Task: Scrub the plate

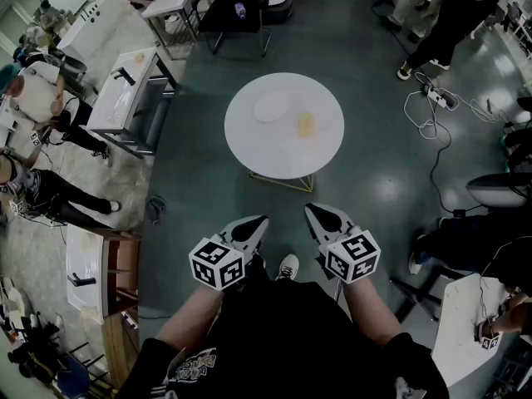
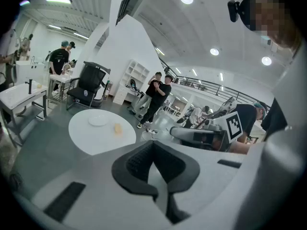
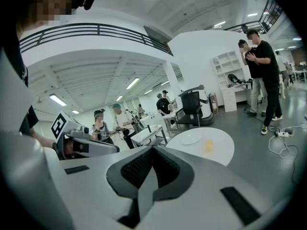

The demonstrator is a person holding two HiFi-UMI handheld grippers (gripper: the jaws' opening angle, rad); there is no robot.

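**DESK:** Where do we stand on the plate?

**FIELD:** We see one plate (image 1: 271,106) lying flat in the upper centre of the head view, on the left half of the round white bench (image 1: 287,158). It looks untouched to us. Just to its right, apart from it, lies one yellowish pad that we take for a sponge (image 1: 306,124).

**DESK:** And the tools?

**FIELD:** We count two. The left tool (image 1: 261,221) and the right tool (image 1: 312,209) hover side by side at lower centre, well short of the bench. Each has its jaws pressed together on nothing.

**DESK:** What could go wrong from here?

**FIELD:** We judge three things.
- Both tools must spread before either can take the sponge. Arriving closed, they would only shove it along the bench.
- The plate lies loose on a smooth top, so scrubbing with nothing steadying it could slide it toward the rim.
- The bench stands on a thin frame, and a hard lean could rock it.

**DESK:** Anything else we should count?

**FIELD:** One power strip (image 1: 439,98) with its cable lies on the floor at the upper right of the head view. Two people (image 3: 265,66) stand at the upper right of the right gripper view.
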